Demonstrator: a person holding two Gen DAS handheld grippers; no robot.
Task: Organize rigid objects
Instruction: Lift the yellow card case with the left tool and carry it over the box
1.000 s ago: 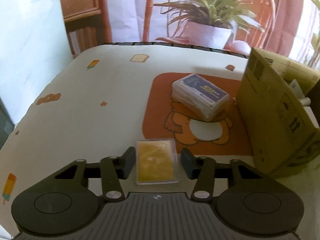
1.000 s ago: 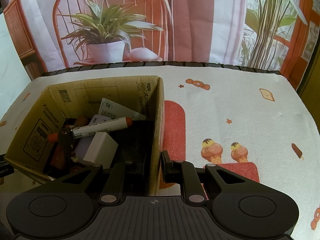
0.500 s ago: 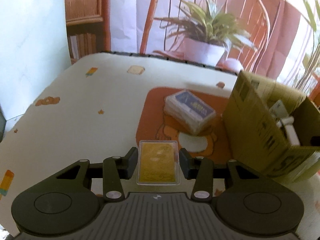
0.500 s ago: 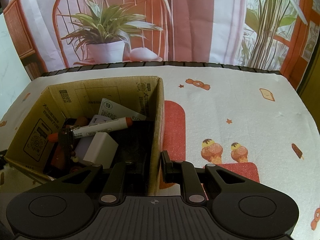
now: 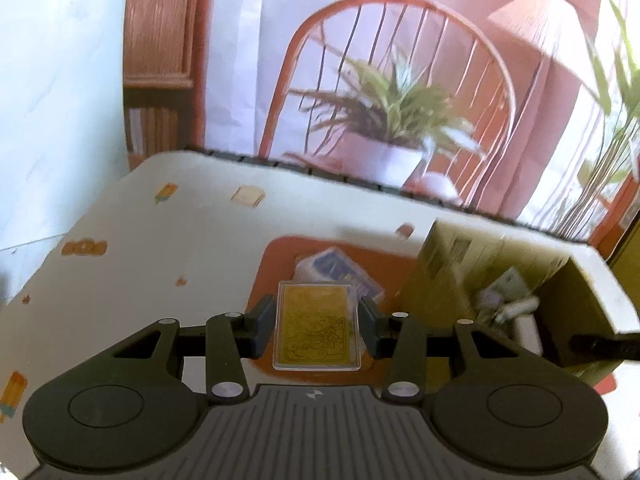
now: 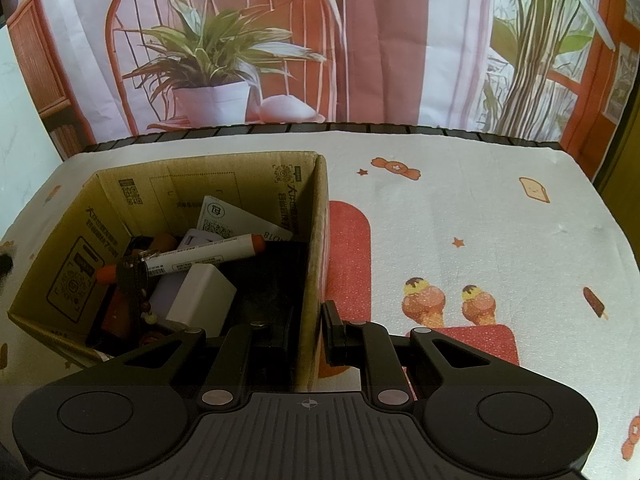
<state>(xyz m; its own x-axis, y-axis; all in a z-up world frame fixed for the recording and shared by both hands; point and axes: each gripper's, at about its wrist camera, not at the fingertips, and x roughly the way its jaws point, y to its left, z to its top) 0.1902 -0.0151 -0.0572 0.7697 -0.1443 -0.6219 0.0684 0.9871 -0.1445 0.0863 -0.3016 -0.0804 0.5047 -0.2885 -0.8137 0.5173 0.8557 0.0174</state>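
My left gripper point(image 5: 316, 330) is shut on a clear case holding a gold card point(image 5: 316, 326) and holds it in the air above the table. A blue card box in clear plastic point(image 5: 340, 274) lies on the orange bear patch below it. The open cardboard box point(image 5: 452, 268) stands to the right. In the right wrist view the cardboard box point(image 6: 316, 216) holds a white marker with orange ends point(image 6: 200, 258), a white block point(image 6: 202, 298) and other items. My right gripper point(image 6: 310, 334) is shut on the box's right wall.
The table has a white cloth with cartoon prints point(image 6: 480, 220). A potted plant point(image 6: 208, 80) and an orange chair point(image 6: 224, 8) stand behind the table's far edge. My right gripper's arm shows dark at the right of the left wrist view point(image 5: 600, 348).
My left gripper has risen with the gold card case and moved right, toward the cardboard box. The right gripper has stayed on the box wall.
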